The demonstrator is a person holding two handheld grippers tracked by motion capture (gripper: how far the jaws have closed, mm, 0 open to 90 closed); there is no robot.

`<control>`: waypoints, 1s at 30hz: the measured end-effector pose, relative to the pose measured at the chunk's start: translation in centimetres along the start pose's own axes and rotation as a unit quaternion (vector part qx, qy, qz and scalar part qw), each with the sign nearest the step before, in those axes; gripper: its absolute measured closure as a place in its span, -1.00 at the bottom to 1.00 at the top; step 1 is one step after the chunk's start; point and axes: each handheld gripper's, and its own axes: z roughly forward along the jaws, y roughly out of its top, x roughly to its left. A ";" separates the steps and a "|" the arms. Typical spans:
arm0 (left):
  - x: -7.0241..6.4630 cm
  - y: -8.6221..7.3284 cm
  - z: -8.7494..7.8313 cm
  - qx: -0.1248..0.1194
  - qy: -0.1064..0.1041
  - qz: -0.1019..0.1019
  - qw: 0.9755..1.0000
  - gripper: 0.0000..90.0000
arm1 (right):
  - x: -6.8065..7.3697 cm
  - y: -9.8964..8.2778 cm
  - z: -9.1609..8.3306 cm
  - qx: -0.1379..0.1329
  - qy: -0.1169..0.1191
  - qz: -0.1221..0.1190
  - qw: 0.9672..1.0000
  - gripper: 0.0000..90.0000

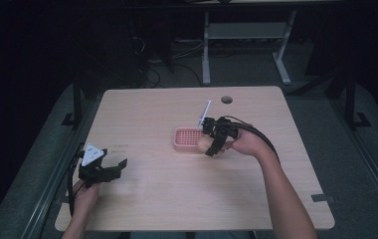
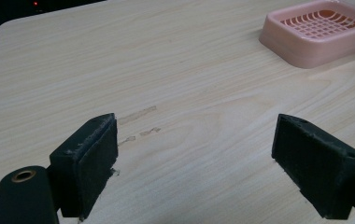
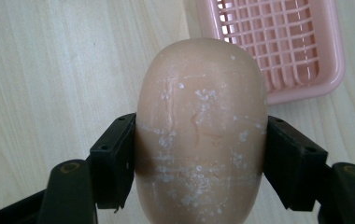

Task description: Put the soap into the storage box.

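The right tool (image 3: 199,154) grips a bar of soap (image 3: 201,135), an oval piece of pale peach colour with white flecks on its surface, and its two black jaws press on the two long sides of the bar. In the right gripper view the soap is held above the worktop (image 3: 63,70), and the pink soap dish (image 3: 301,88) lies just beyond it, a little to one side, so that the far end of the soap covers one corner of the dish. The dish is a low rectangular tray with a grid bottom. In the high view the right tool (image 1: 212,142) is at the near right corner of the same dish (image 1: 184,142), and the soap (image 1: 204,144) shows there as a small pale shape beside the rim of the dish; whether it touches the rim I cannot tell. A thin white stick rises tilted from the top of this tool, on the far side of the dish. The left tool (image 1: 120,164) is well apart from the dish, toward the person's left, near the edge of the worktop (image 1: 177,199). Its jaws stand wide apart with nothing between them, and in the left gripper view this tool (image 2: 196,158) hangs low over the bare wood, with the dish (image 2: 306,51) far ahead of it.
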 end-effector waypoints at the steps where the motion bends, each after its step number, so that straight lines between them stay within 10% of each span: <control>1: 0.0 0.0 0.0 0.000 0.000 0.000 1.000 -0.69 | -0.1 0.1 0.0 -0.003 0.002 0.000 1.000 -0.29; 30: 0.1 0.0 0.1 0.002 0.003 -0.004 1.000 -0.69 | -3.0 3.7 1.5 0.008 0.017 0.002 1.000 -0.29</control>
